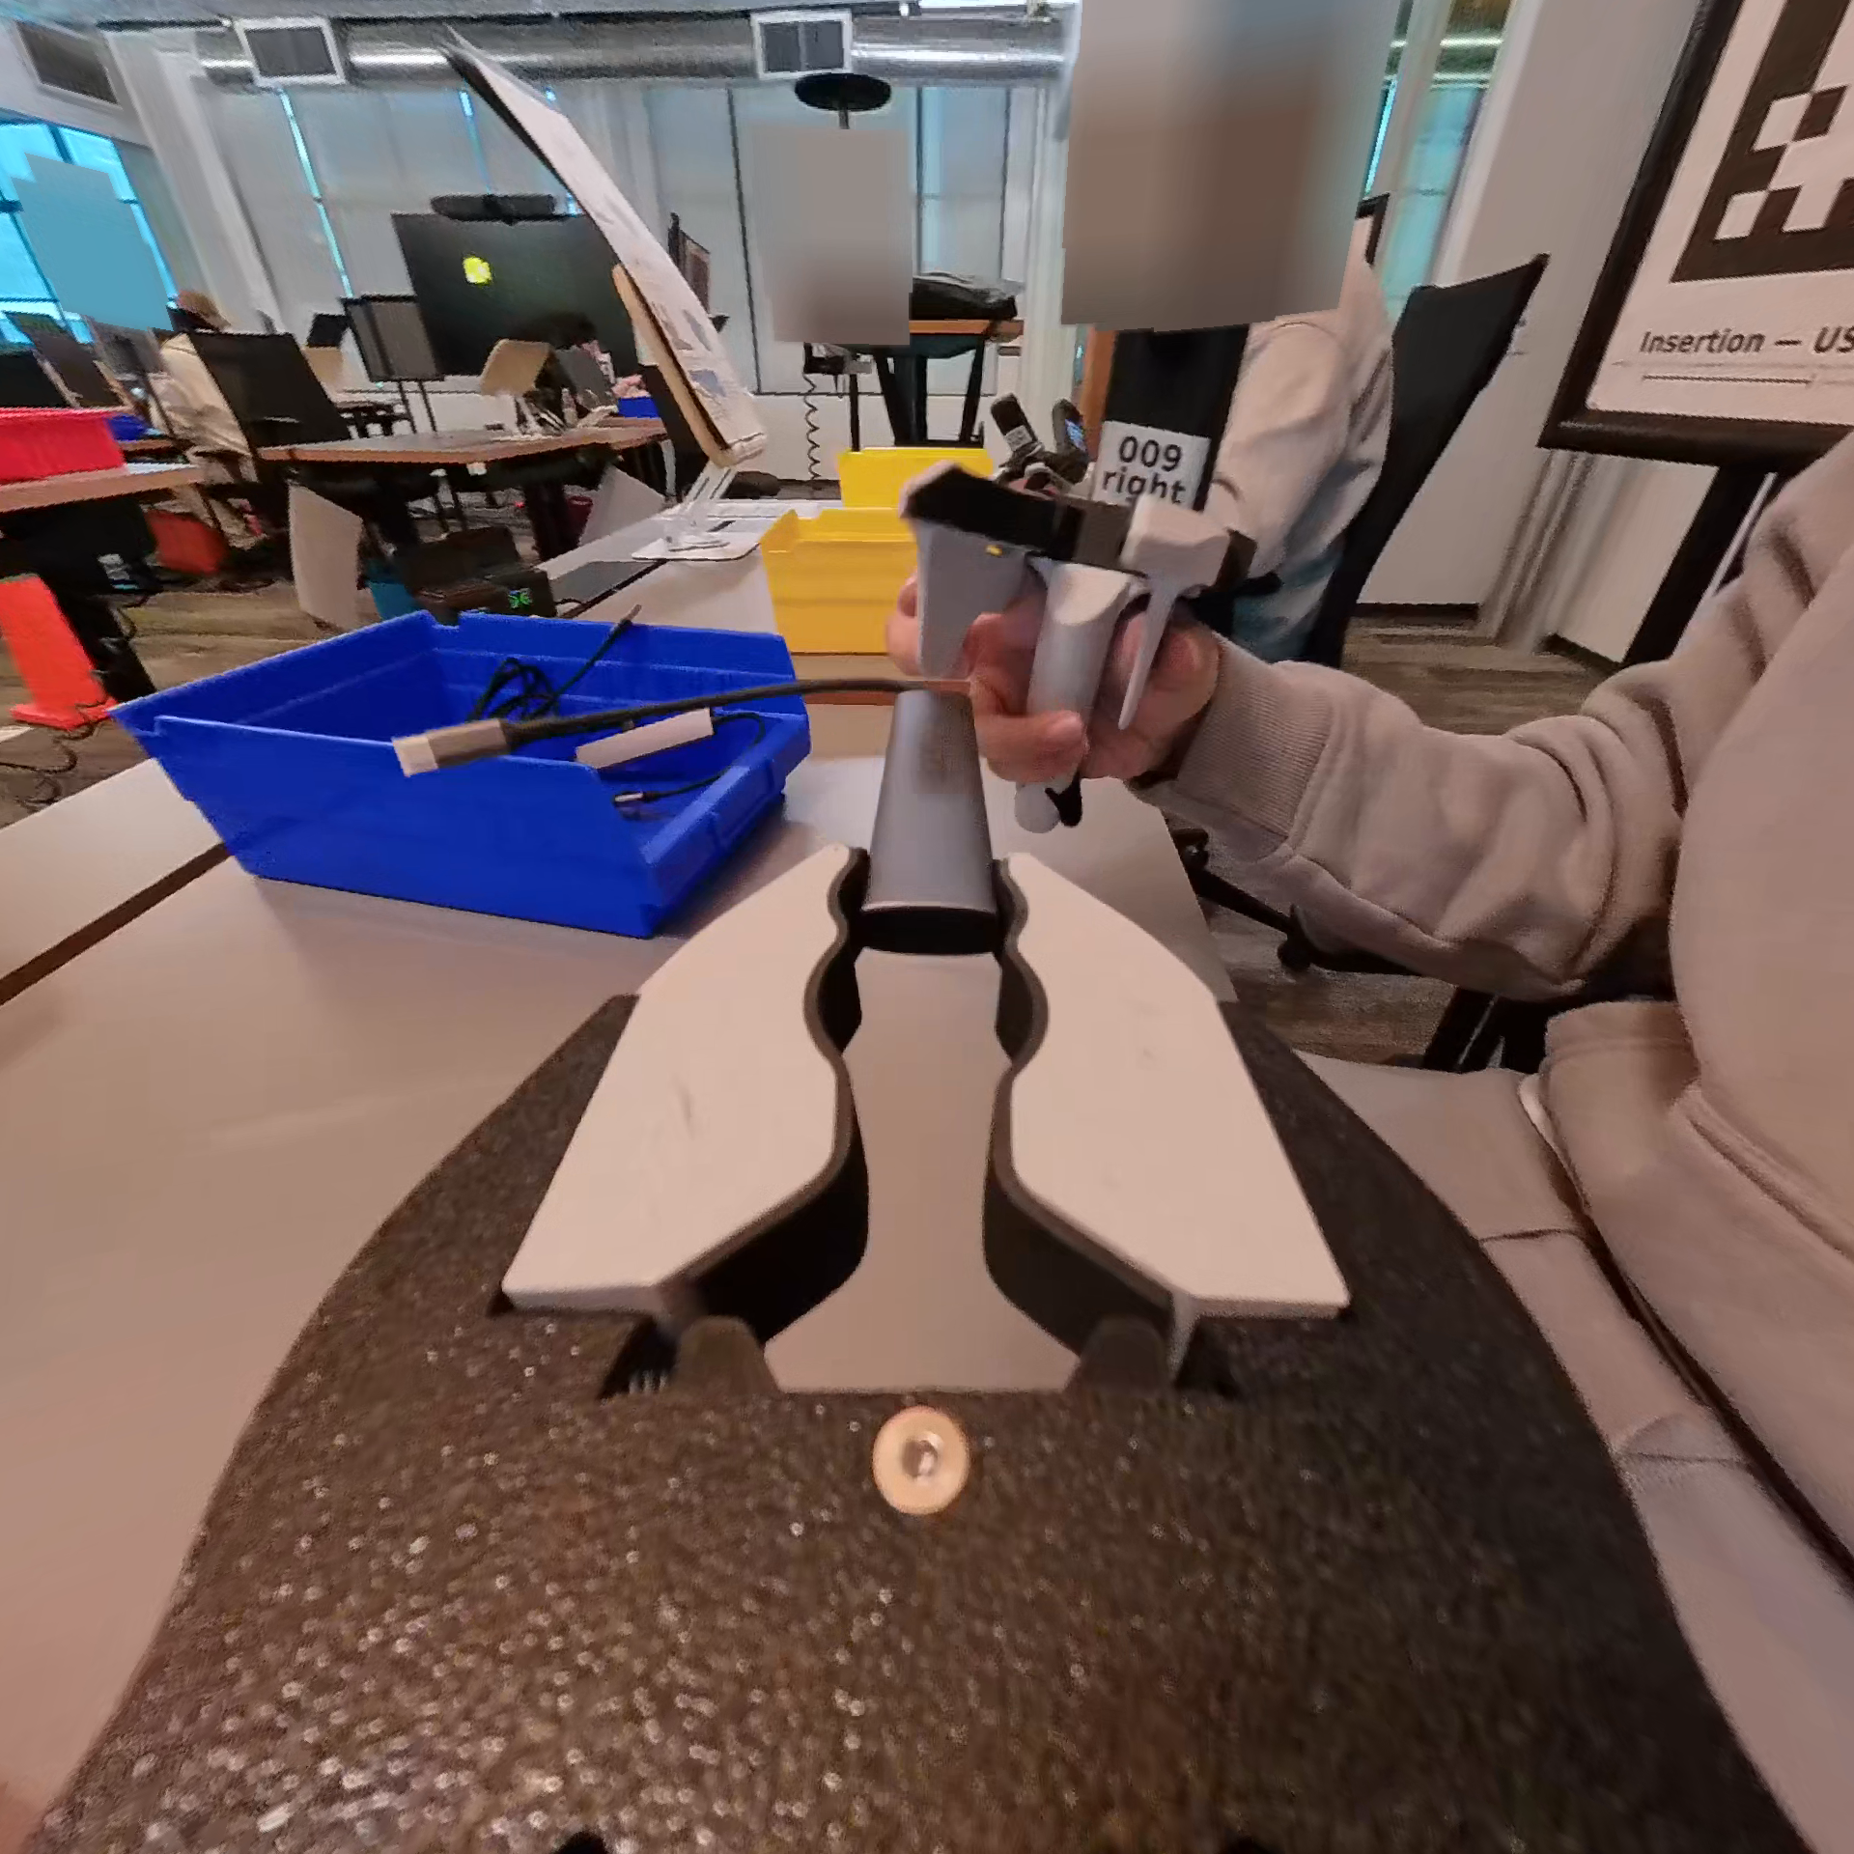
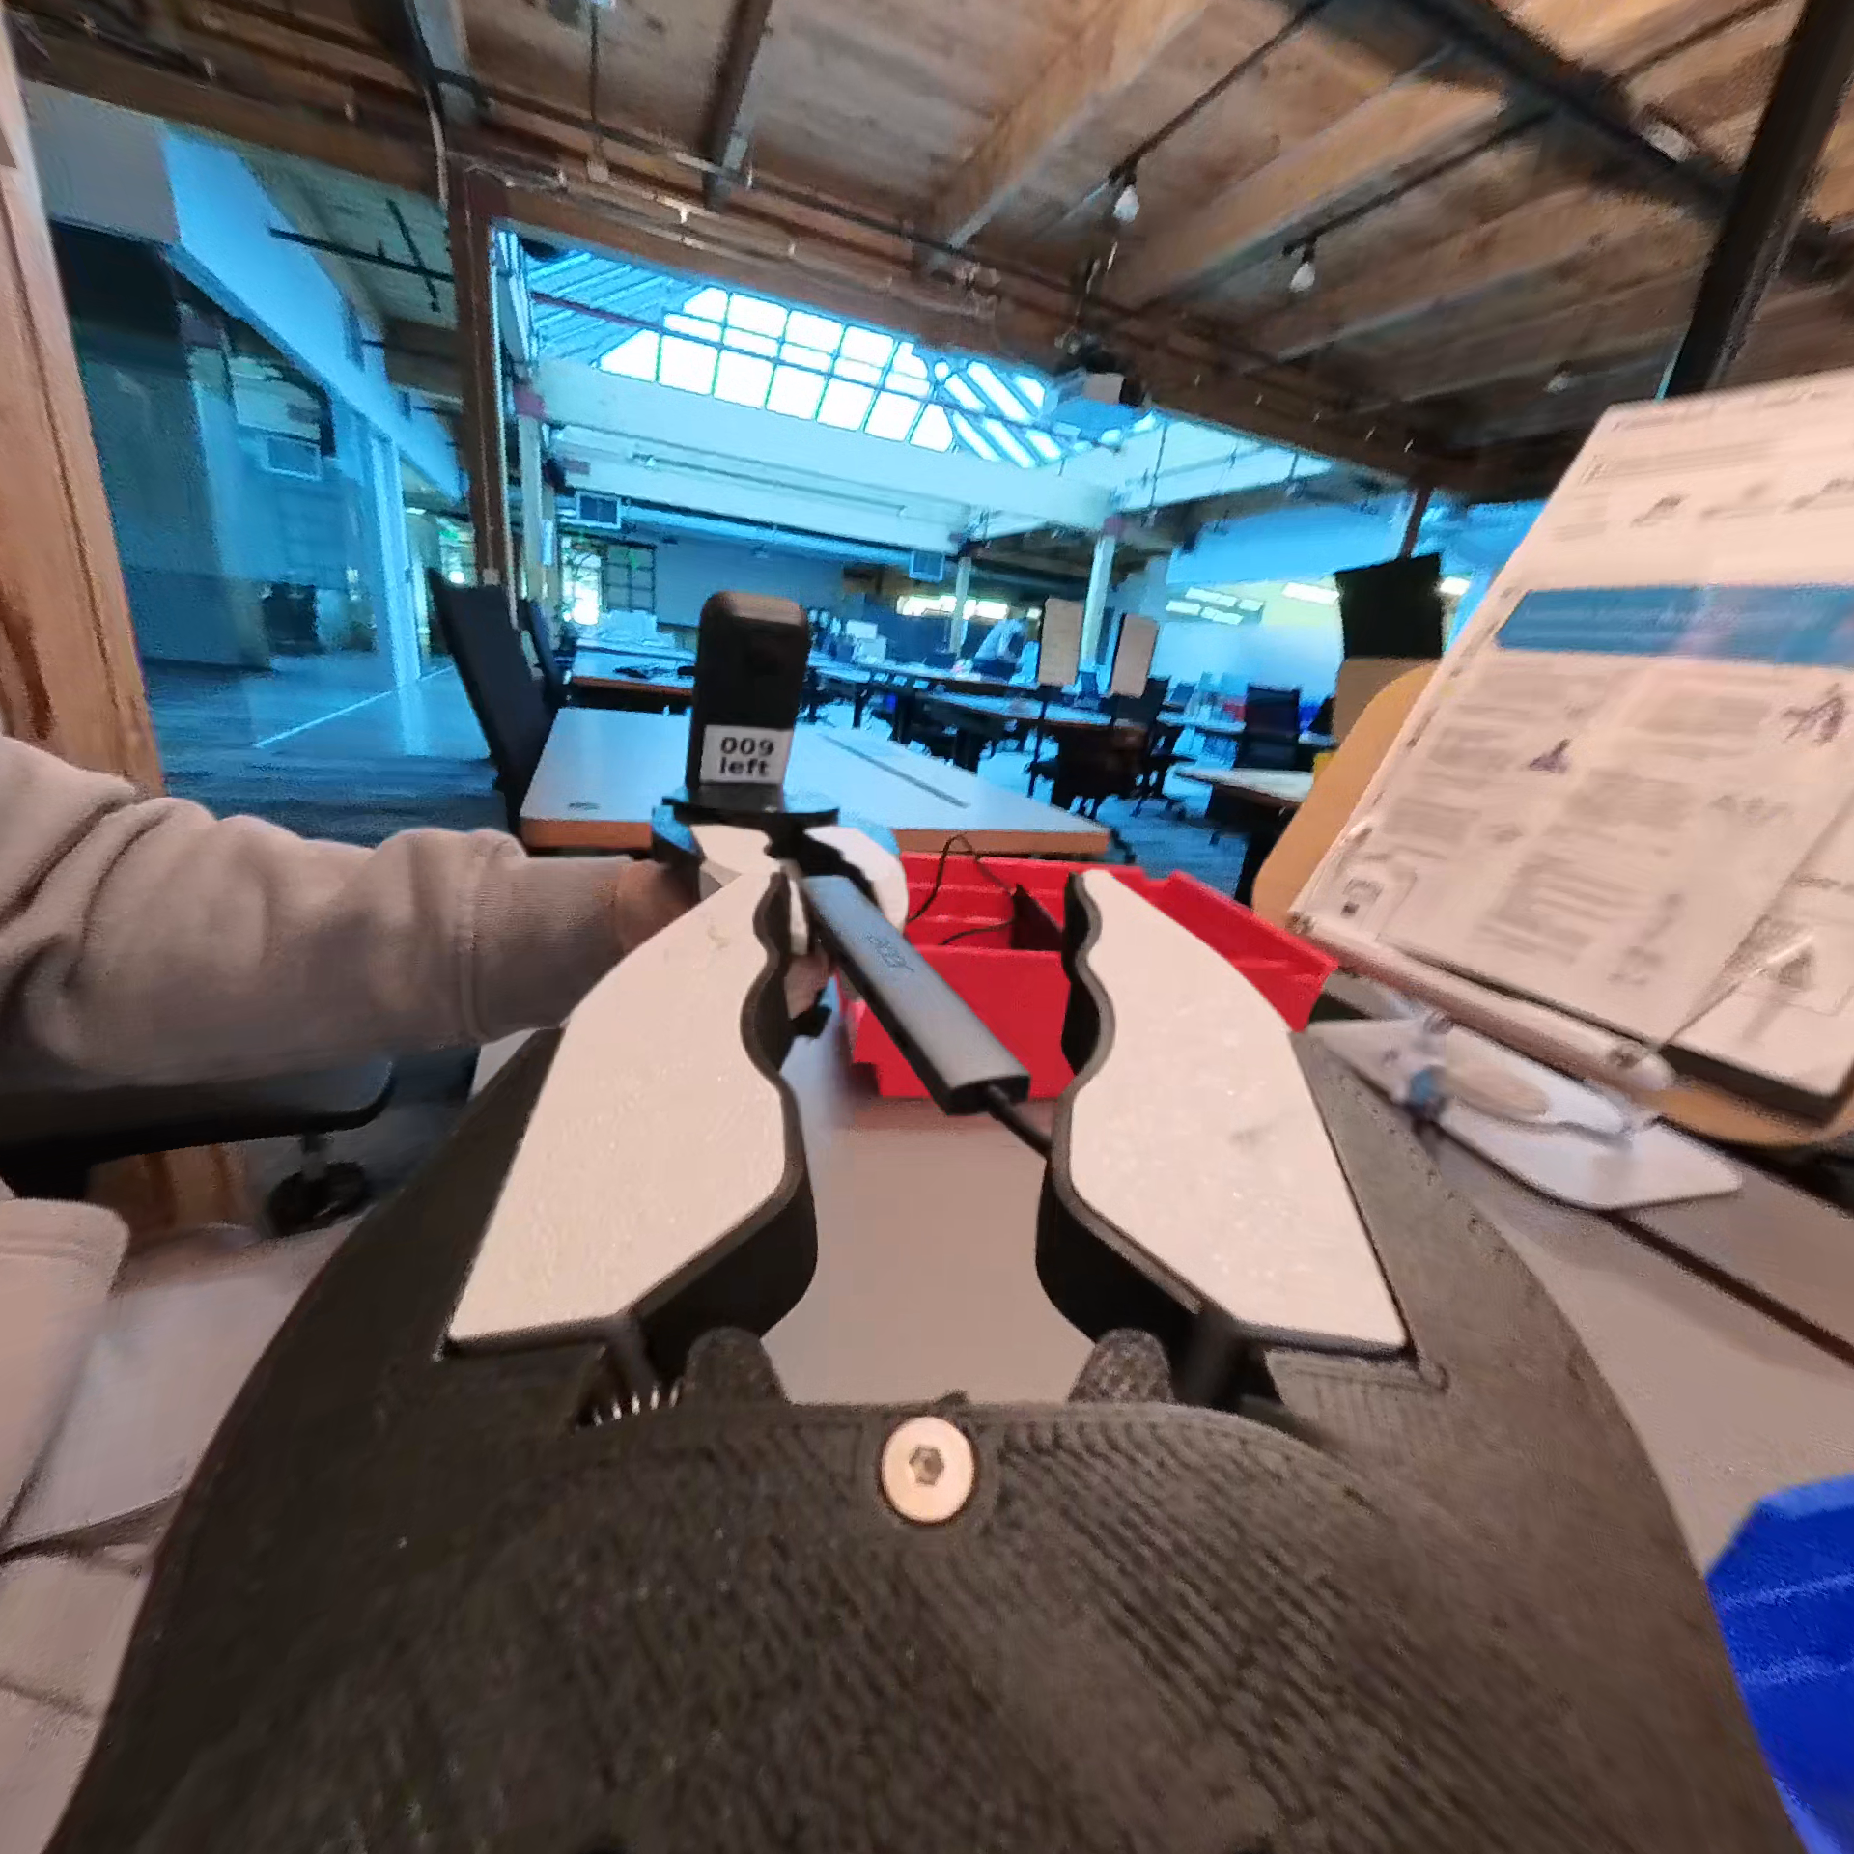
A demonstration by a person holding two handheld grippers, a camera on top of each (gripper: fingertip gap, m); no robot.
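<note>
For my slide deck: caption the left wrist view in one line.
Left gripper clamps a grey hub whose cable arcs over a blue bin; the right gripper waits alongside.

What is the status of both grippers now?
Left gripper shut on grey hub. Right gripper open, fingers beside hub's cable. Blue bin alongside.

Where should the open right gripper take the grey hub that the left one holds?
Probably at the free end of the grey hub, just short of its black cable, pinching the long flat sides. The left gripper clamps the other end, and the right gripper straddles the bar, facing it end-on.
</note>
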